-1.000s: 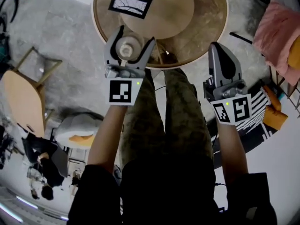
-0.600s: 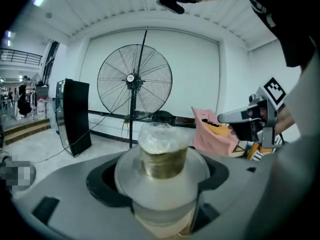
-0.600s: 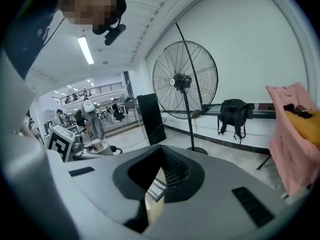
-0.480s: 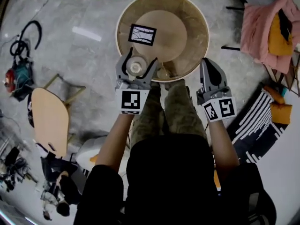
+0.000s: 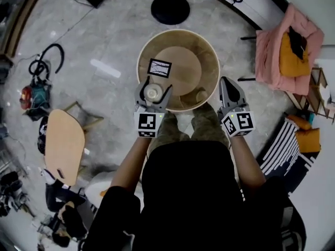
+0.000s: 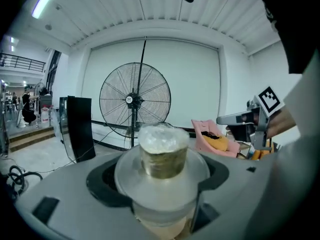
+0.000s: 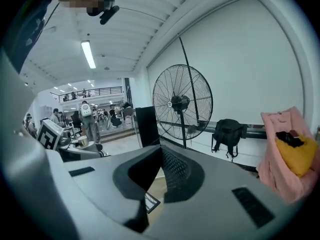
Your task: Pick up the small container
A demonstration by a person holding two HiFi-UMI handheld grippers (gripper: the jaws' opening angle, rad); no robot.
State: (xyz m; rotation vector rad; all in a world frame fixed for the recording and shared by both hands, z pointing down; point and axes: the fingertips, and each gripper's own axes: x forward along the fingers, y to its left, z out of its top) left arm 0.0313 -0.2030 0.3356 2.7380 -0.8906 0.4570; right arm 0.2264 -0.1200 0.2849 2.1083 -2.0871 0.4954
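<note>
The container (image 5: 152, 92) is held in the left gripper (image 5: 155, 84), whose jaws are closed against its sides. In the left gripper view it is seen wedged upright between them, its clear body pinched below a wide rim and its narrower, crinkled top standing above. Behind it only the room is seen, a large fan (image 6: 135, 98) and a white wall, and no tabletop appears under it. From this it is judged that the container is already clear of the table (image 5: 212, 54) and carried in the air (how high cannot be told). In the head view it is placed over the near left edge of the round table, just this side of a dark-framed card (image 5: 159, 67) lying there. The right gripper (image 5: 226, 80) is held beside the table's near right edge, well apart from the container. Its jaws are brought together at the tips, and nothing is caught between them; only a sliver of the table and the card is glimpsed through the gap near their base. The pick-up itself is therefore taken as done: the grasp is made and the lift appears achieved. What is left is only for the hold to be kept steady and level, since the grip lies on a smooth, clear wall that may be slippery.
</note>
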